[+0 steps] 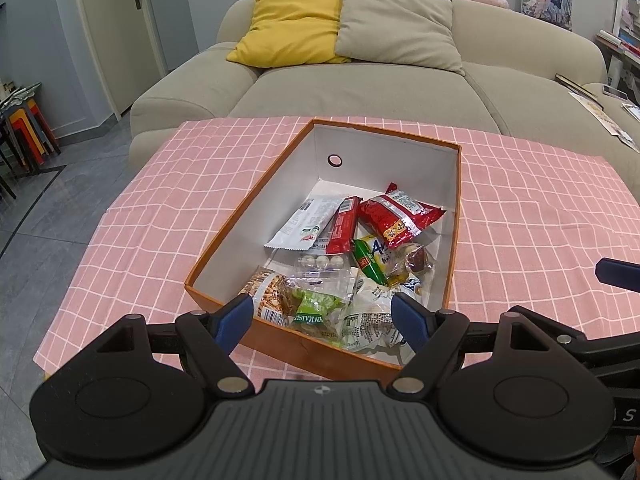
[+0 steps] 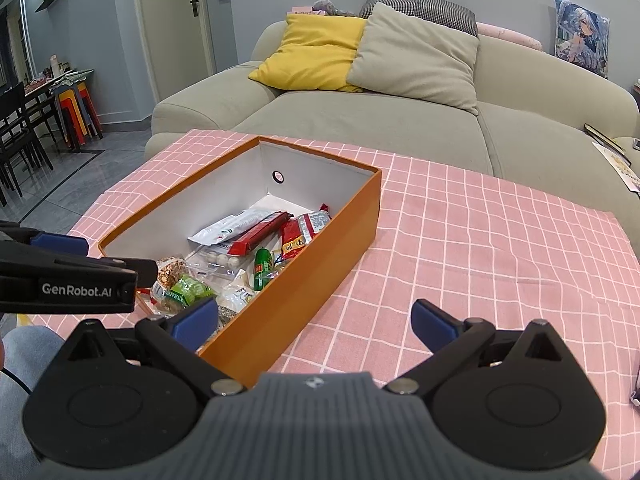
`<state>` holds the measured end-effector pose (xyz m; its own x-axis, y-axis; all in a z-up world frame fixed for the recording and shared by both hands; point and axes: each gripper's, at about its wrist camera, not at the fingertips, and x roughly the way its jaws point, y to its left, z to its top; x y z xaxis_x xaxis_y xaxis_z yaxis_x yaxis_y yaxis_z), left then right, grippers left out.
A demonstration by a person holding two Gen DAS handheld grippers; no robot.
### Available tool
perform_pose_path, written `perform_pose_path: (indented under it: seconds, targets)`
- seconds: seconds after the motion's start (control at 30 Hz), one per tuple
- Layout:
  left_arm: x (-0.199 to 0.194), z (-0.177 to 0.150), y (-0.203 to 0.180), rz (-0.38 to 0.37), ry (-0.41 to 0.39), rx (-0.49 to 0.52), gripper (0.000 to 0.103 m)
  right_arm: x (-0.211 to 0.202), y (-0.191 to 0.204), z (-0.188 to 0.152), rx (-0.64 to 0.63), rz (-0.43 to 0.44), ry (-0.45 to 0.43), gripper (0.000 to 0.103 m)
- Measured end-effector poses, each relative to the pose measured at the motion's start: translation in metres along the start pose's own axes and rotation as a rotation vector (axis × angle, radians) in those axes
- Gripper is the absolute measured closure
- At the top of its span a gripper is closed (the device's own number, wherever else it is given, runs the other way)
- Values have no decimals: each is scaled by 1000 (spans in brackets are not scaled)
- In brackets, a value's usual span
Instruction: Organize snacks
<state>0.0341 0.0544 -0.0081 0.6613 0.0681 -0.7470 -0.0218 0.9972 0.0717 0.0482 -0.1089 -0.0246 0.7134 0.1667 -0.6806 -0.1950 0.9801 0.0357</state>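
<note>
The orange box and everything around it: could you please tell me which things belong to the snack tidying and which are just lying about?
Part of the job:
orange box
red snack bag
long red bar
white packet
green packet
left claw, open
right claw, open

Just lying about:
yellow cushion
beige cushion
sofa
pink checked cloth

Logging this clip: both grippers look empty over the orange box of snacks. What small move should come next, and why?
Probably ease the left gripper back from the orange box. Both it and the right gripper are open and empty, the snacks, like the red packet, already lie inside, and no snack shows on the pink checked cloth.
</note>
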Motion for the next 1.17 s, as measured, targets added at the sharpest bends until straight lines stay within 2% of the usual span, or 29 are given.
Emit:
perform_pose_path:
  seconds: [1.17]
  targets:
    - [-6, -2, 2, 5, -38, 4, 11, 1, 5, -1, -11, -6, 8, 4]
